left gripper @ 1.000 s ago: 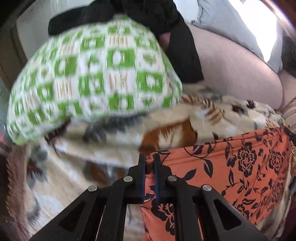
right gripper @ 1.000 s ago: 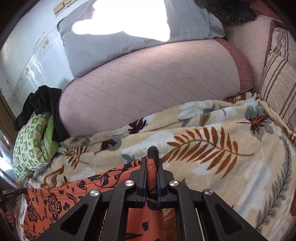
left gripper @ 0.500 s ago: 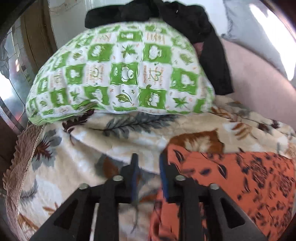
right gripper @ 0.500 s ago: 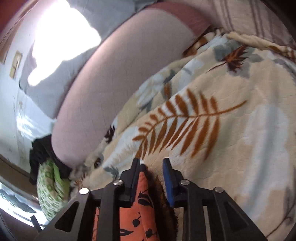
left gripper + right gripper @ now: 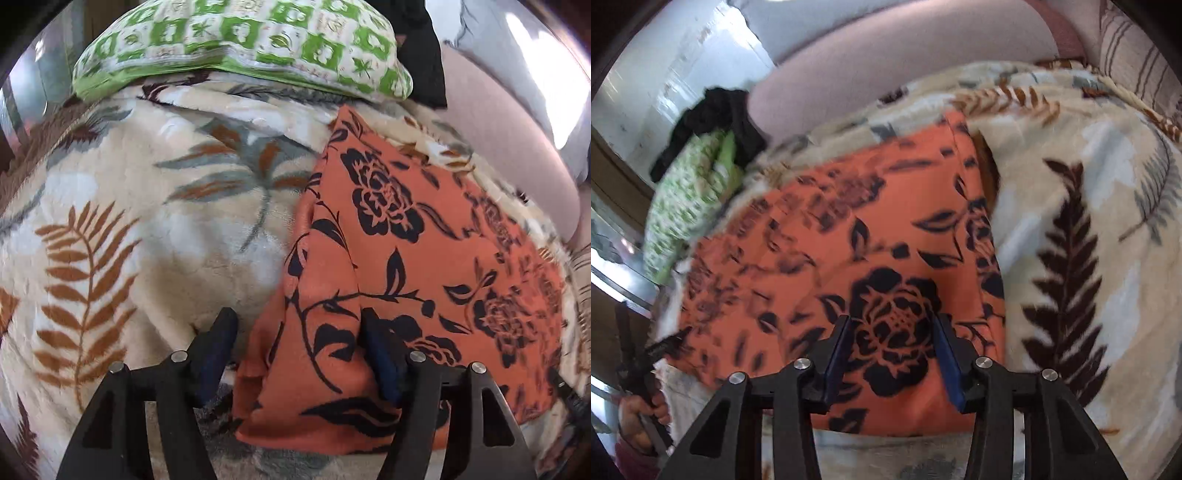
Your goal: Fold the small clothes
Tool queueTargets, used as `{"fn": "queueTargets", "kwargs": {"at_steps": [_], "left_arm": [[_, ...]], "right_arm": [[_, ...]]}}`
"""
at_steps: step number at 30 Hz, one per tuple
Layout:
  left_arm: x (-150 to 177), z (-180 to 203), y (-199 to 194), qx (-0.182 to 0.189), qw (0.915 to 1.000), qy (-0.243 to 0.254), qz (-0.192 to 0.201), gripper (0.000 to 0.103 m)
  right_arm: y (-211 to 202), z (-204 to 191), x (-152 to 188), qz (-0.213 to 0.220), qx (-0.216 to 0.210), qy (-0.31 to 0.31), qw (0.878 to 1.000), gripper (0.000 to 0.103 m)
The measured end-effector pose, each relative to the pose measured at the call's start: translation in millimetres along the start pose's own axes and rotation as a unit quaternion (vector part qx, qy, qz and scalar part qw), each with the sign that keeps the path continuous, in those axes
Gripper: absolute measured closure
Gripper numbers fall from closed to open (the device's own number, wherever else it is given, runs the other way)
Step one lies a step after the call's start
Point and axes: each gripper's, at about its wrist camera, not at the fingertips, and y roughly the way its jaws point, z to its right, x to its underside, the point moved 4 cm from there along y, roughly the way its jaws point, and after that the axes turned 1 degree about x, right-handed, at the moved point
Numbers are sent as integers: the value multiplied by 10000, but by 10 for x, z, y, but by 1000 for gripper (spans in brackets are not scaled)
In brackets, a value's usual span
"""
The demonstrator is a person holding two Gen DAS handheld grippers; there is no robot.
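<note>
Here the orange floral garment [image 5: 406, 258] lies spread on the leaf-patterned blanket [image 5: 147, 221] of the bed, below the green checked pillow [image 5: 240, 40] with black clothing [image 5: 713, 114] draped over it. The left gripper [image 5: 299, 332] has its fingers [image 5: 218, 347] opening, the garment's folded left edge loose between them, not pinched. The right gripper [image 5: 892, 332] stands with fingers parted over the garment's black rose print, pads clear of the cloth. A hand [image 5: 639, 421] holds the left gripper's handle.
</note>
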Motion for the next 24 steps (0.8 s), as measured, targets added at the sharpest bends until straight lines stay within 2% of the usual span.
{"fn": "queueTargets", "kwargs": {"at_steps": [1, 3, 5, 9, 11, 13, 16, 19, 21, 24], "left_arm": [[6, -7, -60, 21, 10000, -46, -54, 33], [36, -45, -253, 34, 9997, -207, 132, 34], [131, -24, -500, -8, 9985, -257, 476, 34], [394, 221, -666, -27, 9972, -109, 734, 34], [441, 400, -621, 67, 9975, -40, 697, 34], [452, 558, -535, 299, 9974, 99, 641, 34], [524, 603, -343, -123, 9978, 177, 626, 33], [558, 686, -271, -433, 9955, 609, 587, 29], [553, 682, -330, -405, 9958, 583, 581, 29], [517, 656, -513, -58, 9965, 264, 792, 29]], "right_arm": [[-67, -24, 33, 140, 90, -154, 9997, 56], [-203, -67, 65, 46, 280, -182, 9994, 56], [-397, -102, 97, 219, 188, -100, 9995, 56], [-652, -305, 192, 628, -63, -194, 9978, 56], [-616, -422, 237, 684, -323, -132, 9970, 56], [-486, -500, 229, 667, -351, -89, 9971, 56], [-255, -574, 265, 514, -417, 137, 9977, 56], [-109, -666, 281, 433, -116, -236, 9987, 56], [-140, -711, 252, 337, -23, -227, 9992, 56], [-274, -736, 206, 460, -623, 49, 9970, 54]]}}
